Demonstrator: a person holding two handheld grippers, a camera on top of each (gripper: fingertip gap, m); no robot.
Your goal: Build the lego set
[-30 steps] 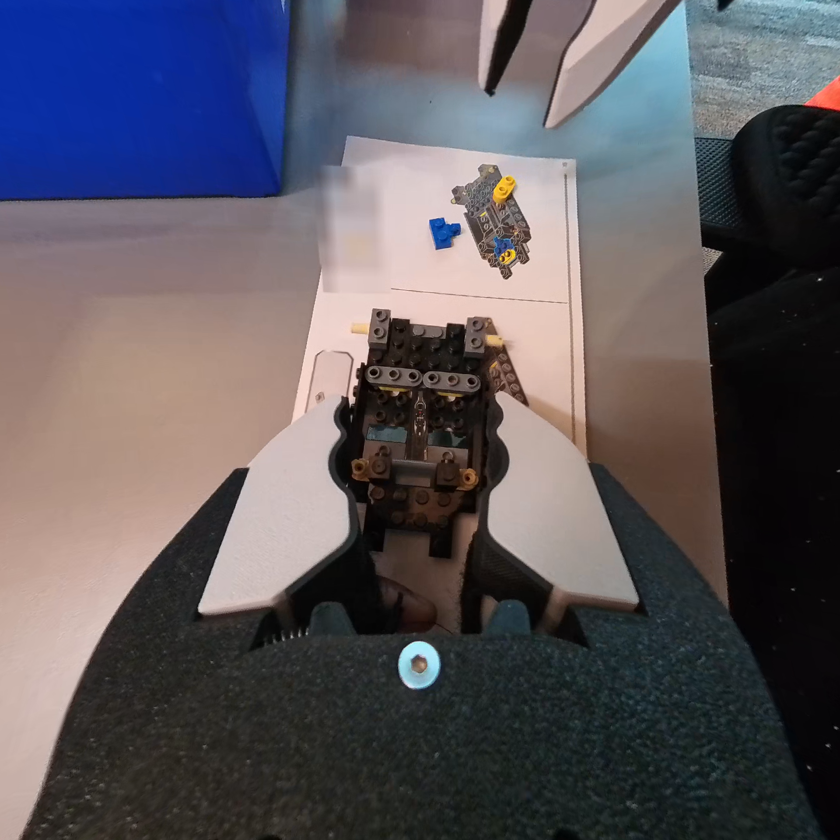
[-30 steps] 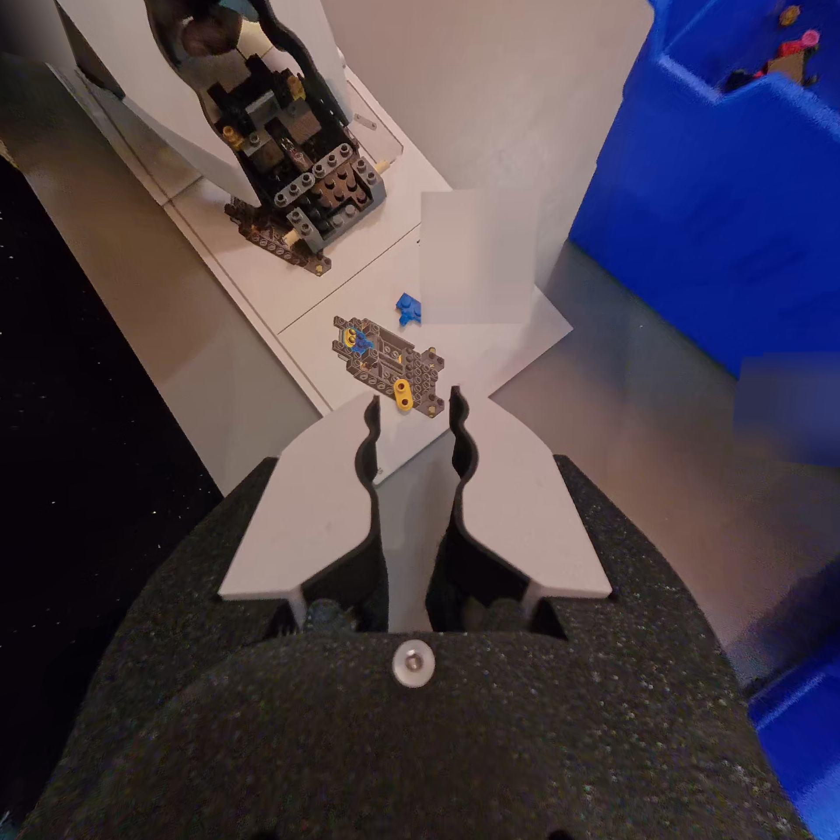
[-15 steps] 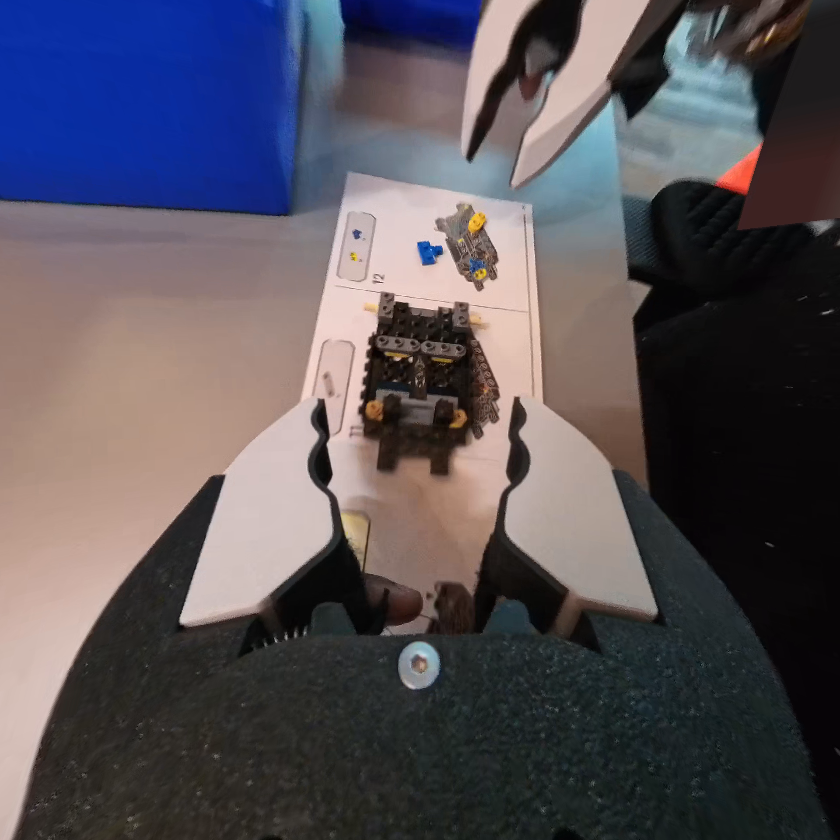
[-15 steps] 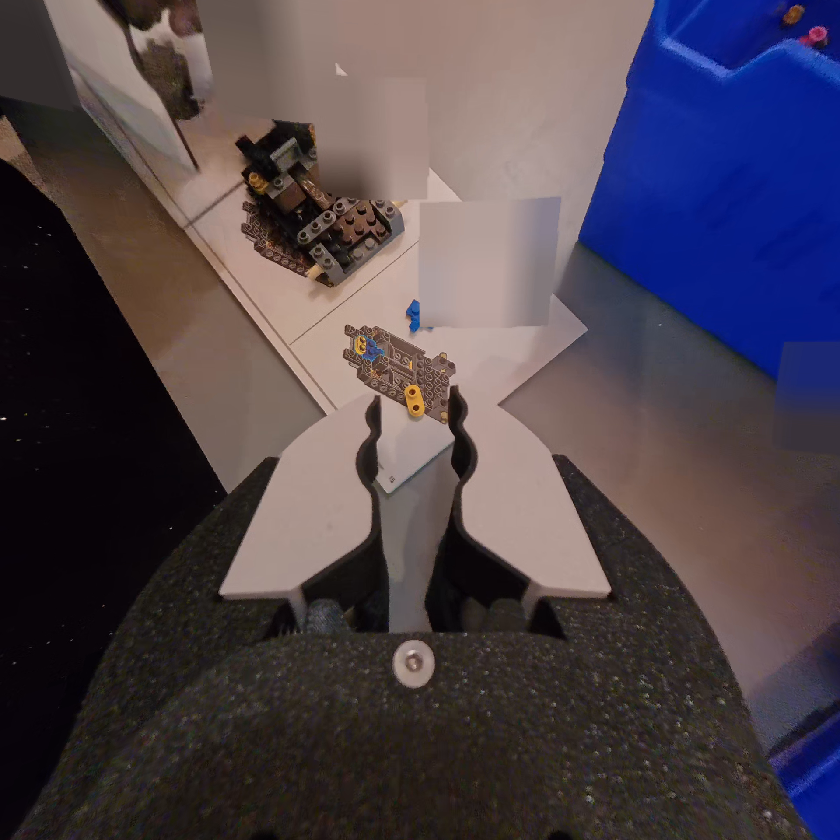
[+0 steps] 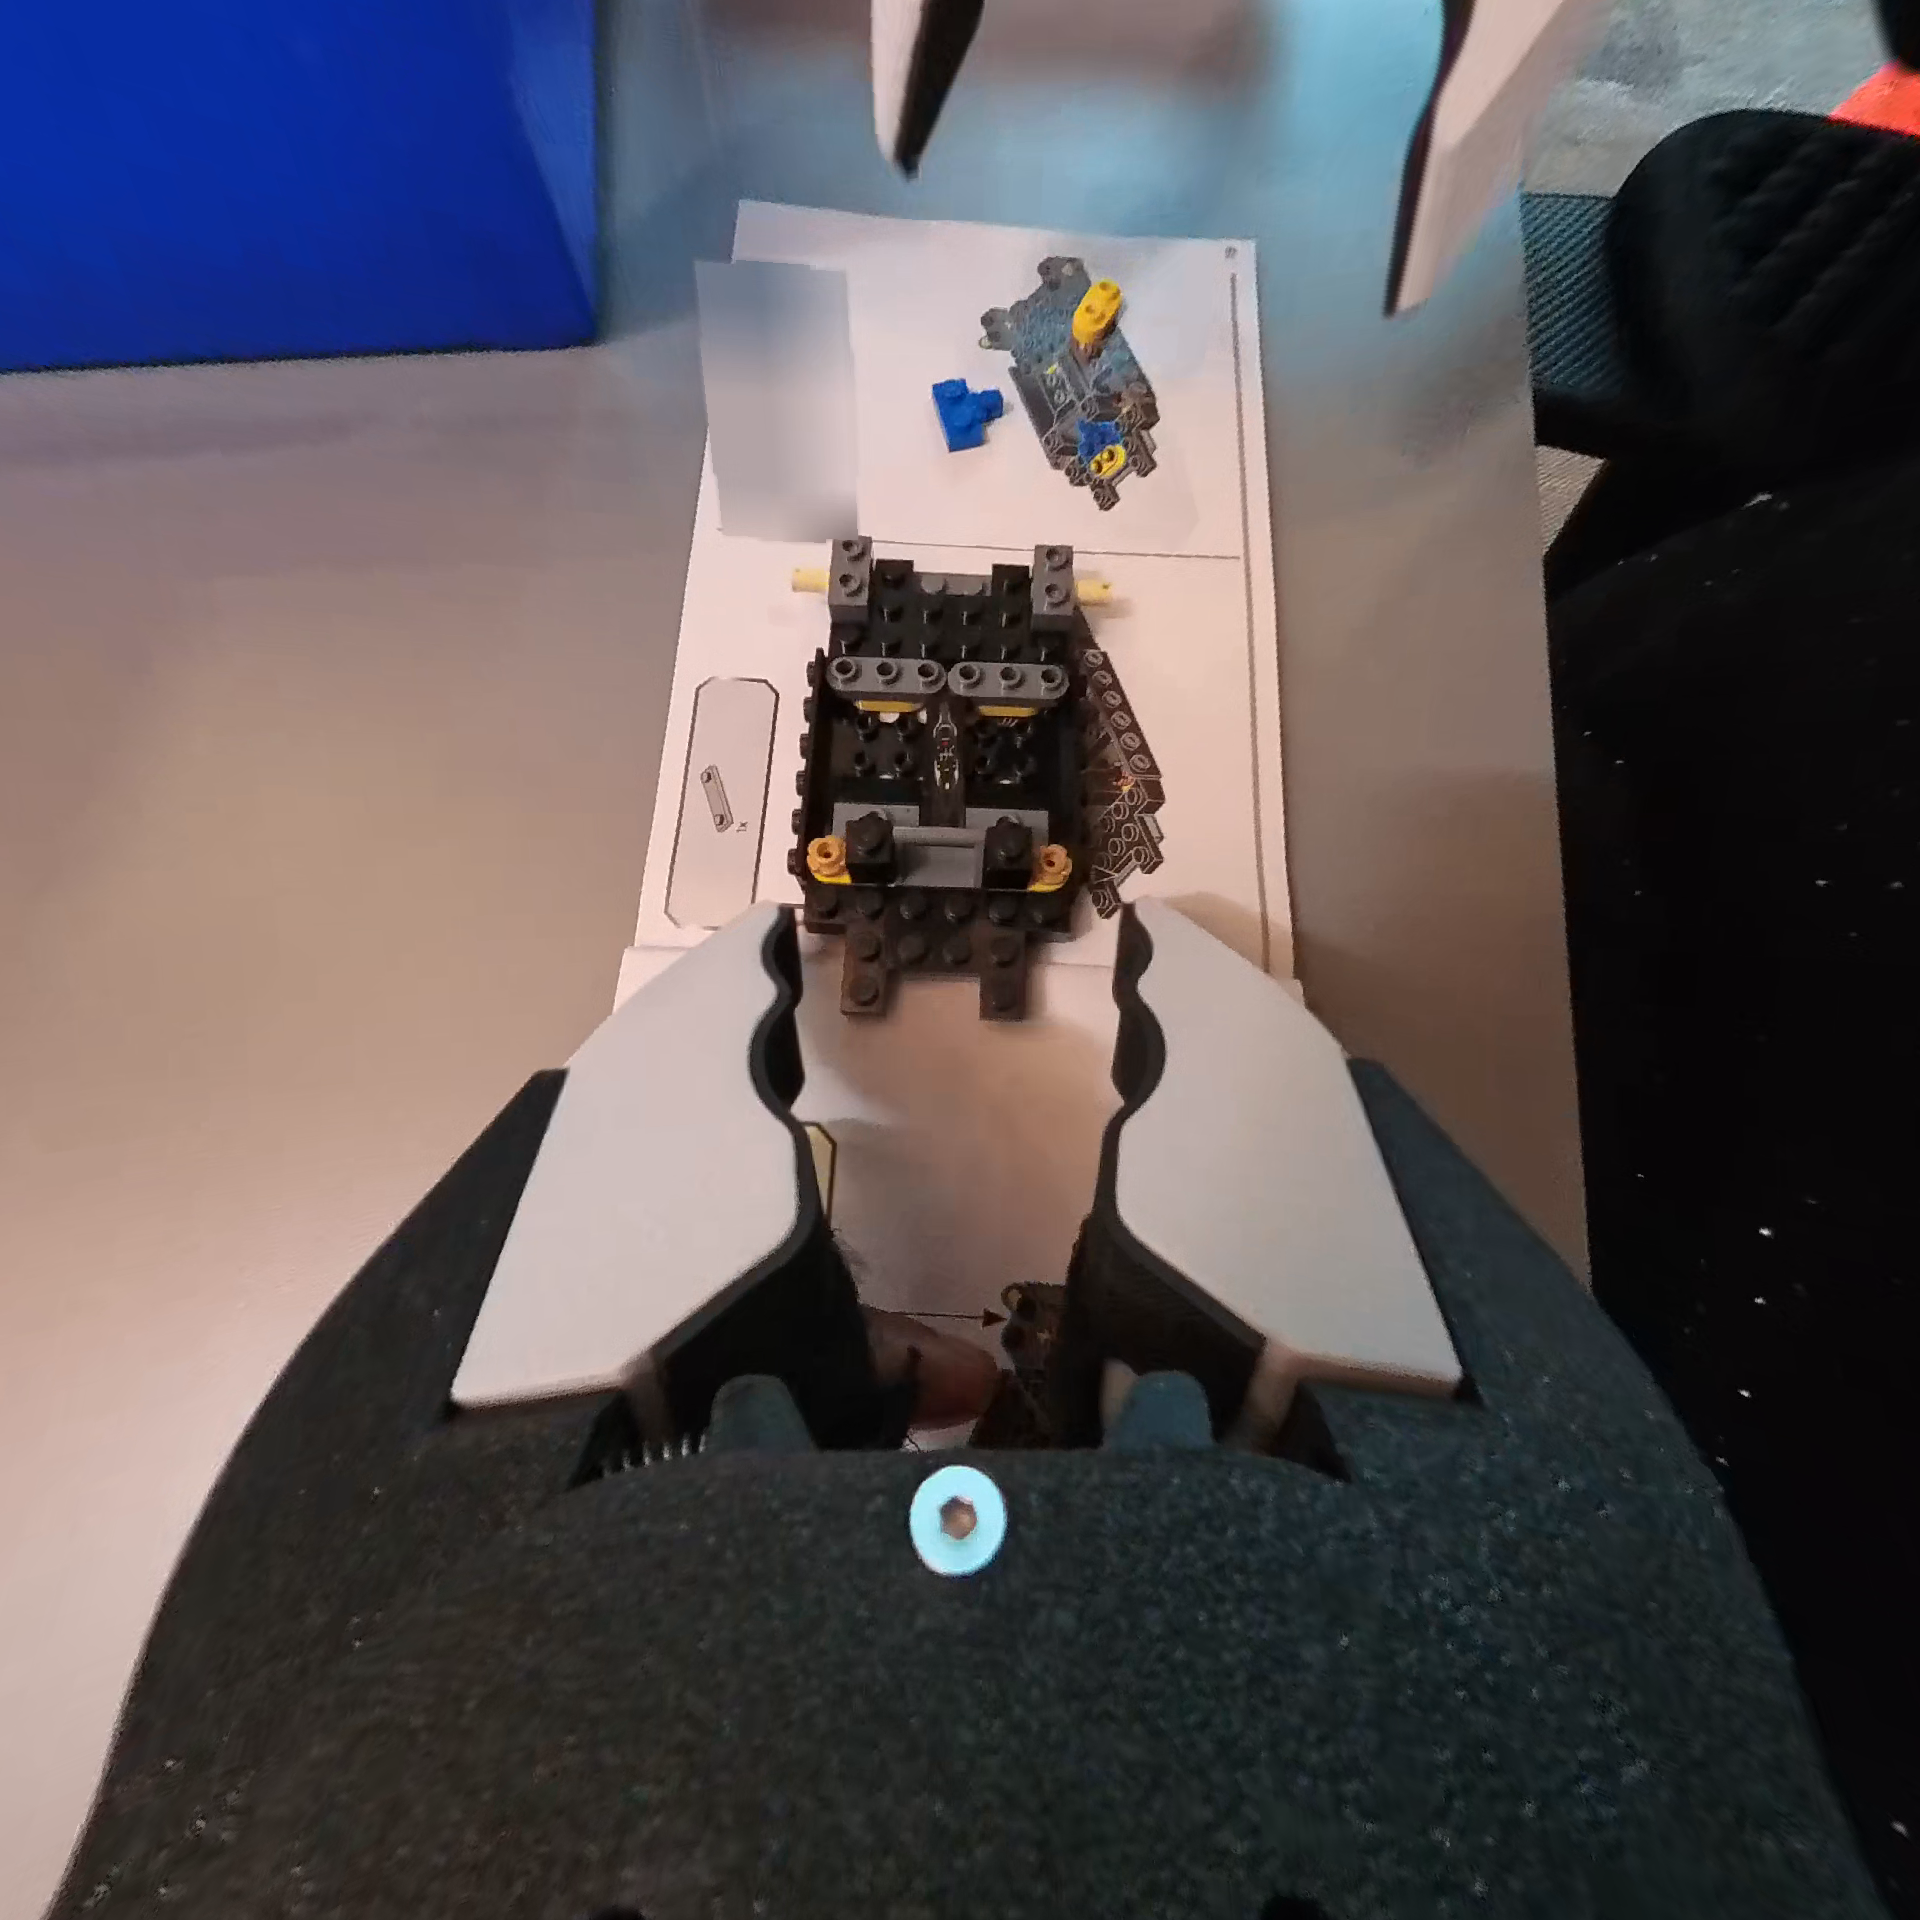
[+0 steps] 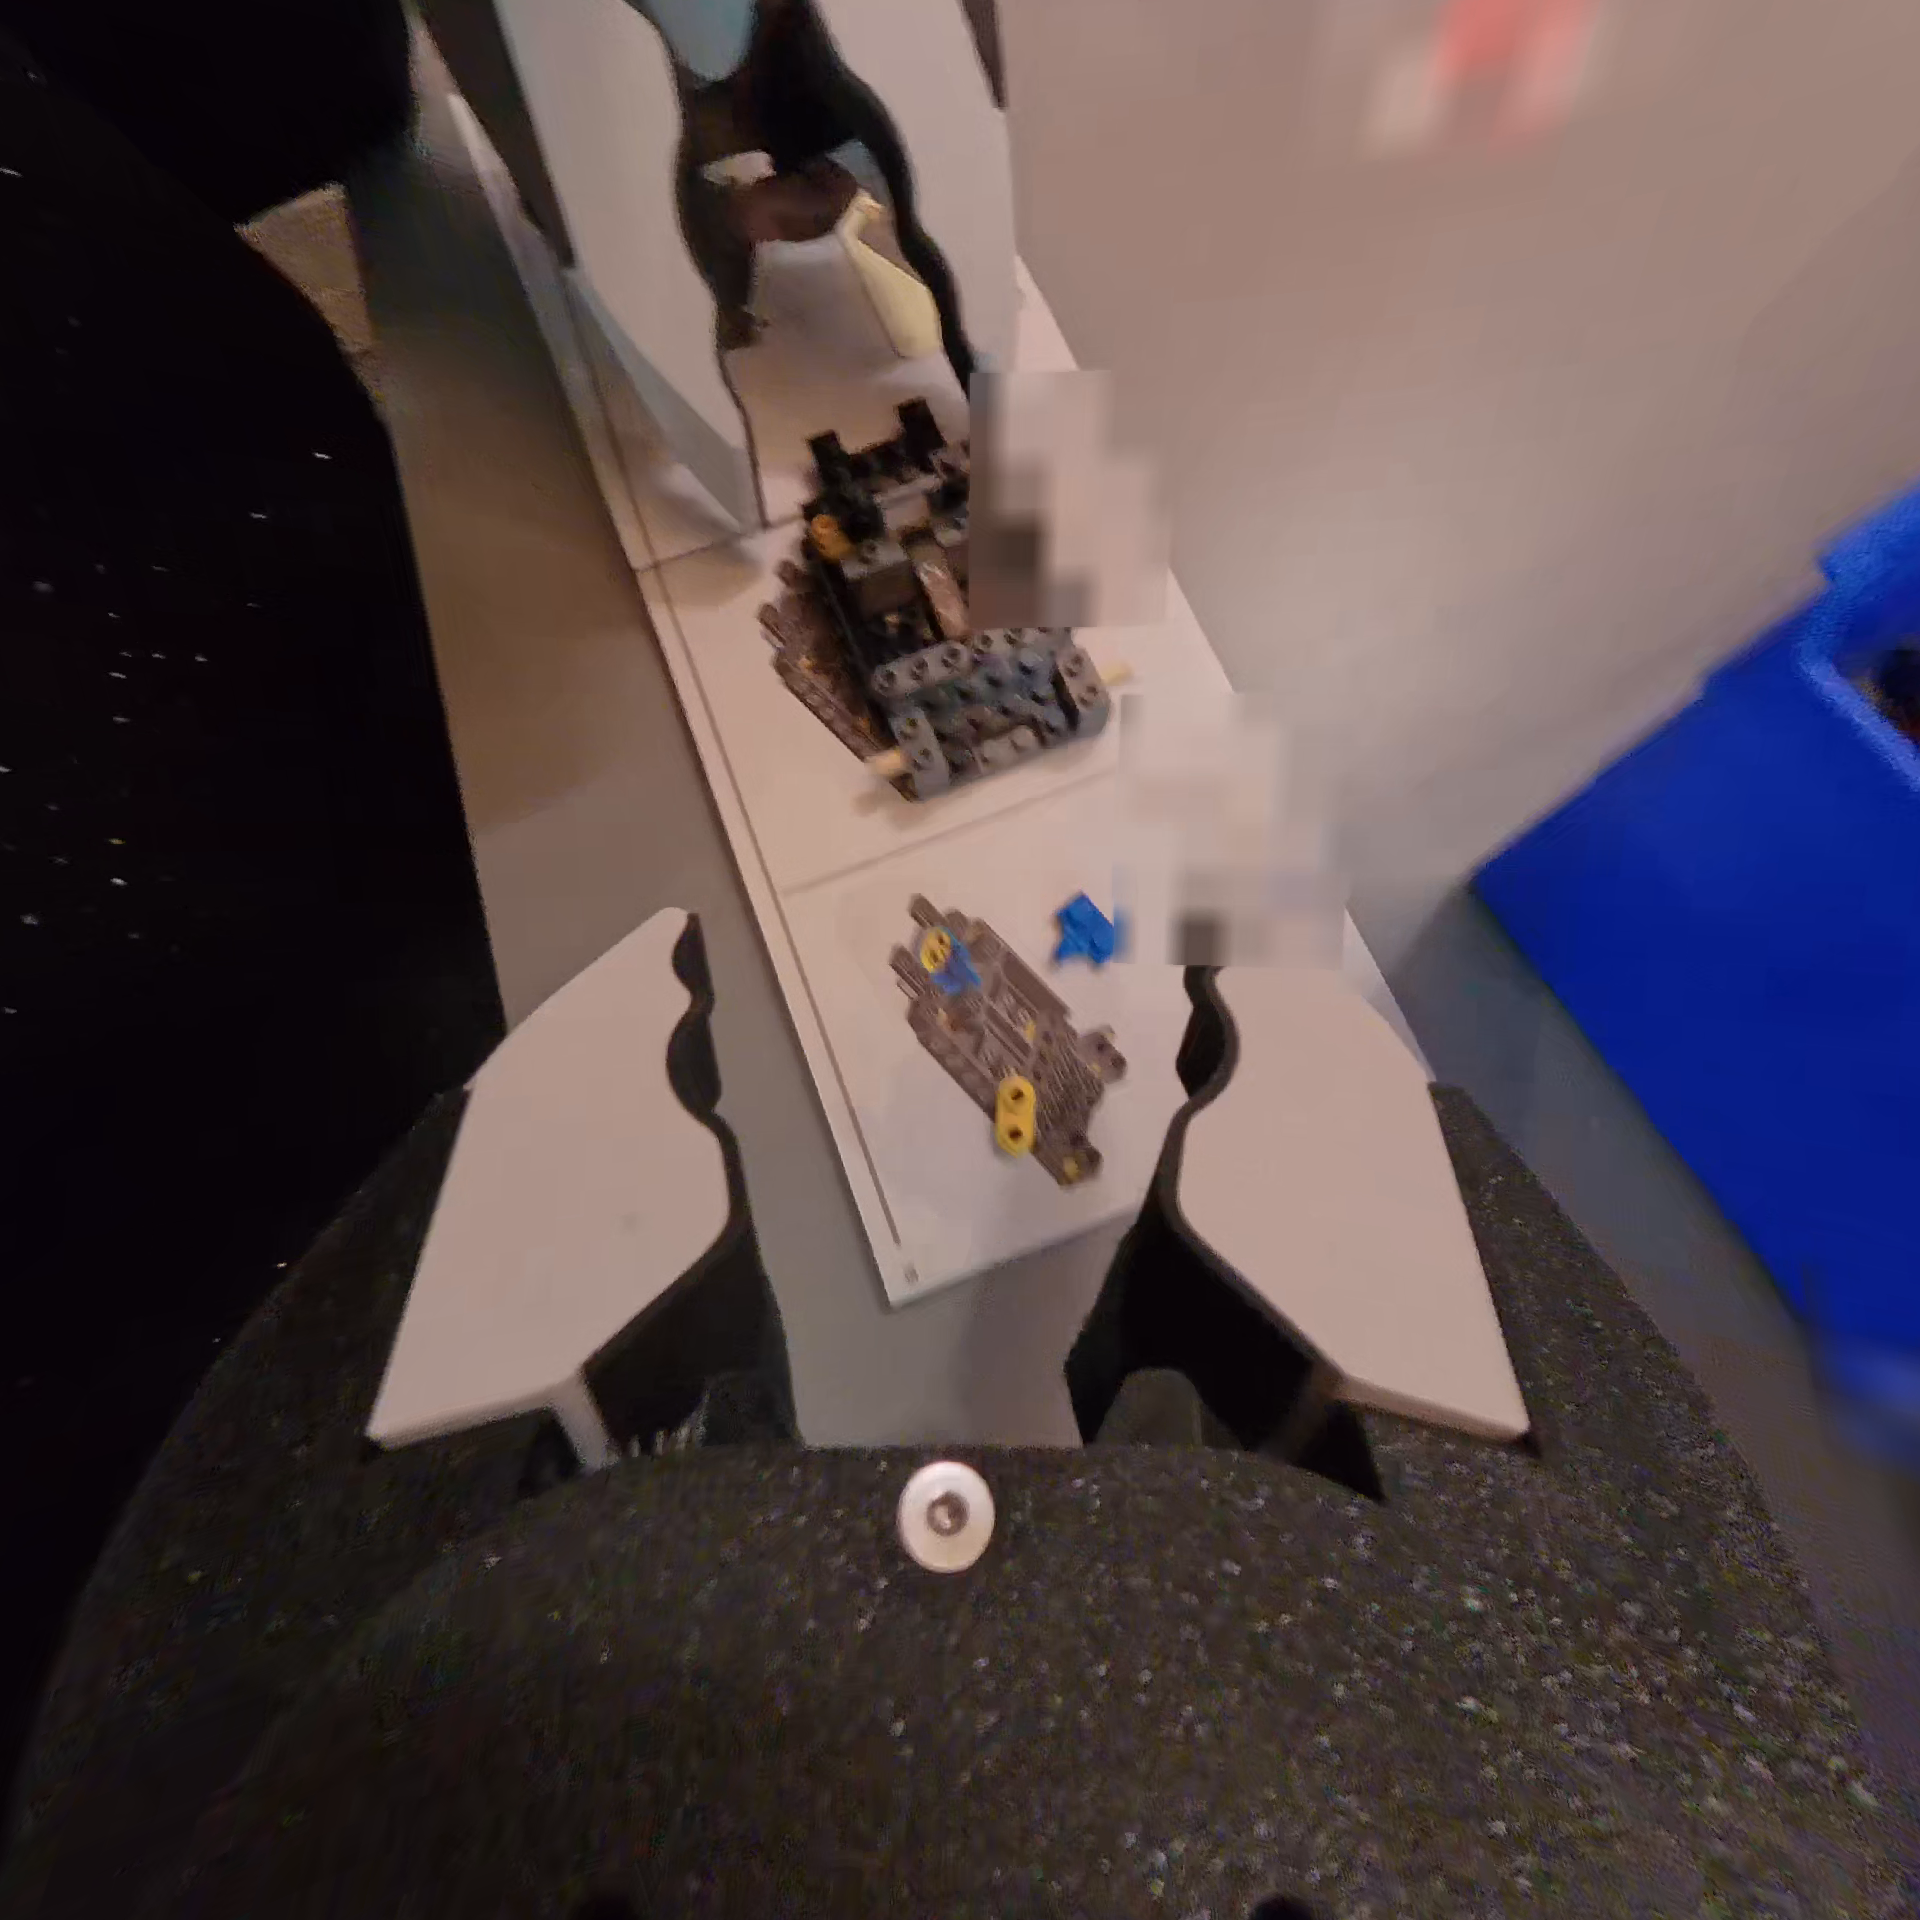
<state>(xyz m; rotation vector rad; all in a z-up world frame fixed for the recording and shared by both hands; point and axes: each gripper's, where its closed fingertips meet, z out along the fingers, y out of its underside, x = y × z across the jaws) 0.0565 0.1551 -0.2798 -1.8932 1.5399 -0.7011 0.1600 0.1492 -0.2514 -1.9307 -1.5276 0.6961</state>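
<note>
Left gripper (image 5: 956, 925) gapes wide and empty right behind the black-and-grey lego model (image 5: 951, 769) on the white instruction sheet (image 5: 1174, 540), right gripper (image 6: 940, 961) equally spread, holding nothing.

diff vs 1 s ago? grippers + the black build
The left gripper has let go of the black build, which it clamped a second ago, and has backed off, open, with the build between its tips. The right gripper has opened from nearly shut to wide. The build sits on the instruction sheet as before; the loose blue piece and the blue bin have not moved.
</note>
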